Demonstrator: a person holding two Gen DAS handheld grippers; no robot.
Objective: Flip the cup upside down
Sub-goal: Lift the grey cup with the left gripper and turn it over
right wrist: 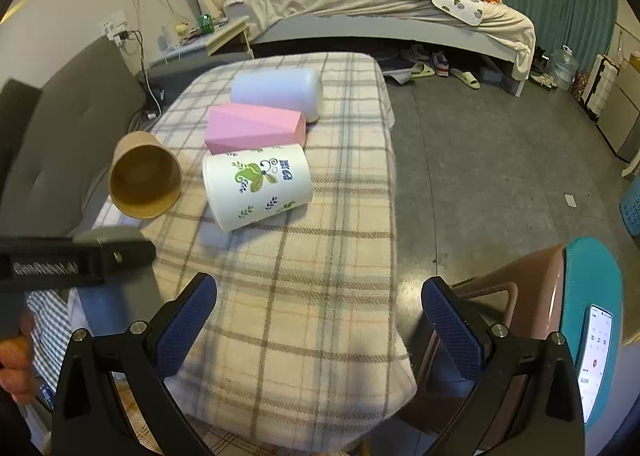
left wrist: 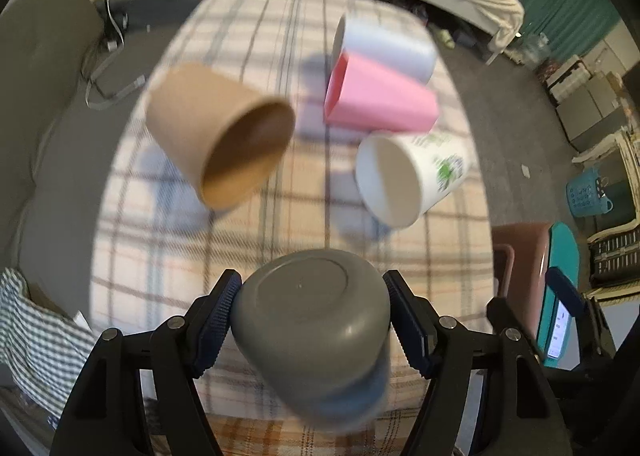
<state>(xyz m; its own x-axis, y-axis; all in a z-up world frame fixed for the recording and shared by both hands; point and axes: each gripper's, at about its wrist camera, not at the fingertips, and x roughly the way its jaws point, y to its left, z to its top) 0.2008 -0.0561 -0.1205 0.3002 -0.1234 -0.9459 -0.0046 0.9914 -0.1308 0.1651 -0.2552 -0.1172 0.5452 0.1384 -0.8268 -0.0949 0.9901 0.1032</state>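
My left gripper [left wrist: 312, 316] is shut on a grey cup [left wrist: 312, 332], its flat base facing the camera, held above the near end of the plaid-covered table [left wrist: 248, 240]. In the right wrist view the left gripper's body [right wrist: 72, 260] shows at the left edge; the grey cup is hidden there. My right gripper [right wrist: 319, 312] is open and empty above the table's near end [right wrist: 320, 296]. A brown paper cup [left wrist: 220, 136] [right wrist: 145, 180], a white printed cup [left wrist: 408, 180] [right wrist: 258, 186], a pink cup [left wrist: 380, 96] [right wrist: 254, 128] and a pale lavender cup [left wrist: 388, 46] [right wrist: 280, 92] lie on their sides.
A grey sofa [right wrist: 60, 128] stands left of the table. A brown stool [right wrist: 520, 296] and a teal stand with a phone [right wrist: 596, 336] are at the right. A bed [right wrist: 380, 8] is at the back, with shoes under it.
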